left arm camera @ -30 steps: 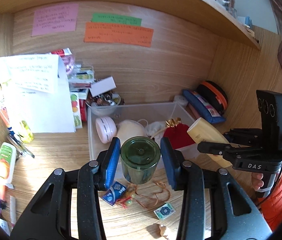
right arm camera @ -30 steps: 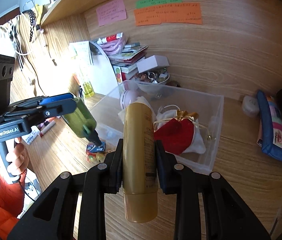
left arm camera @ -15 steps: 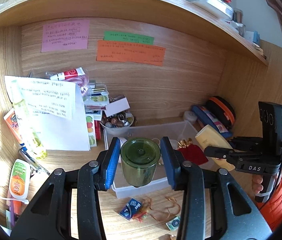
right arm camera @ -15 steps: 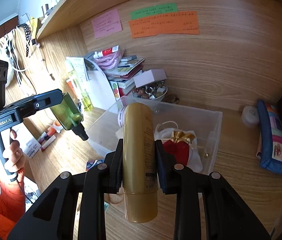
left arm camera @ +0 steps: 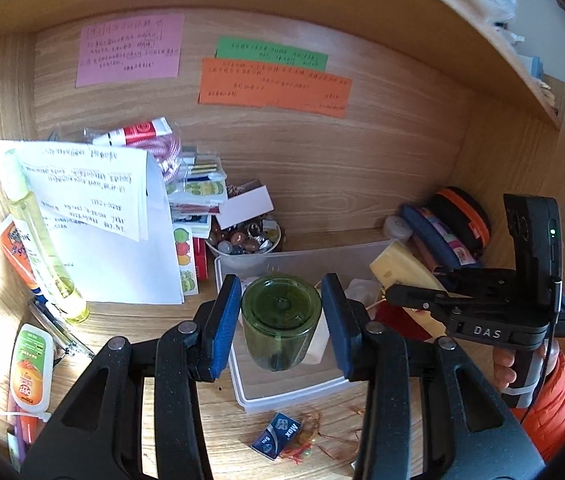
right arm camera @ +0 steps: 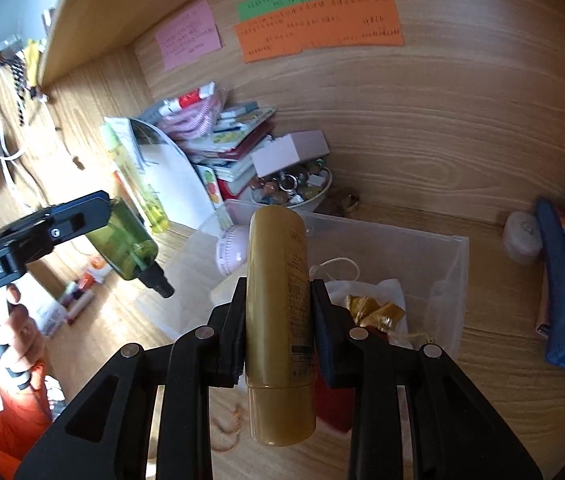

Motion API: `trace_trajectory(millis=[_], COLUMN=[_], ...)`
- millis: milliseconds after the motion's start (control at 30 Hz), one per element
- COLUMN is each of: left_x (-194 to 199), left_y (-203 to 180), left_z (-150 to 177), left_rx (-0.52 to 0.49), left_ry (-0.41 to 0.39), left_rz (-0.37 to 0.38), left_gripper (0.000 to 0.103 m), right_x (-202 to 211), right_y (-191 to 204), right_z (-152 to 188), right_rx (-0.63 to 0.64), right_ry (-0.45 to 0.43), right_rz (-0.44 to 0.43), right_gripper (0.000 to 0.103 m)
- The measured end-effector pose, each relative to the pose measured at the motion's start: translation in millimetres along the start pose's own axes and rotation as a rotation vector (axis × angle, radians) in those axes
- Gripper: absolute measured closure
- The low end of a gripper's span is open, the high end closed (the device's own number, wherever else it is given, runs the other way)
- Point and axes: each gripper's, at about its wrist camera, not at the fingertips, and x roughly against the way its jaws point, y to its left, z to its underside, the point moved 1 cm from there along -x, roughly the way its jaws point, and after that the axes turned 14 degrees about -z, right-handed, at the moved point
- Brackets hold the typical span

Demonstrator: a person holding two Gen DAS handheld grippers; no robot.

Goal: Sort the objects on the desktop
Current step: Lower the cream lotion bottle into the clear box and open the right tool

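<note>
A clear plastic bin point(left arm camera: 282, 384) with thin, straight walls sits on the wood-grain table point(left arm camera: 218, 432). Above its near left rim, the left claw point(left arm camera: 281, 316) clamps a translucent green bottle point(left arm camera: 278, 320) — round, smooth. Over the bin's right side, the right claw point(right arm camera: 278, 324) grips a matte golden tube point(right arm camera: 278, 312), narrowly.

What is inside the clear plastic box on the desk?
In the clear plastic box I can see a pink round jar, a white cloth pouch and a red pouch with gold trim. The gold tube held in front covers the middle.
</note>
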Motion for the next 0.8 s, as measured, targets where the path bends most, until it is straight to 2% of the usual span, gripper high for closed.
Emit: trace_trajectory(millis=[367, 467, 800], left_x=[-37.9, -46.2, -64.1], left_y=[4.3, 3.5, -0.6], left_z=[5.4, 7.0, 13.3], left_rx=[0.006, 0.009, -0.008], left_ry=[0.058, 0.07, 0.097], left_rz=[0.006, 0.013, 0.006], left_gripper=[0.062, 0.062, 0.062], right_x=[-32.0, -35.5, -47.1], right_y=[-20.3, -22.9, -9.4], right_z=[-0.3, 2.1, 10.2], right_rx=[-0.001, -0.008, 0.102], right_ry=[0.048, 0.052, 0.065], right_rz=[0.085, 0.081, 0.179], right_gripper=[0.077, 0.077, 0.077])
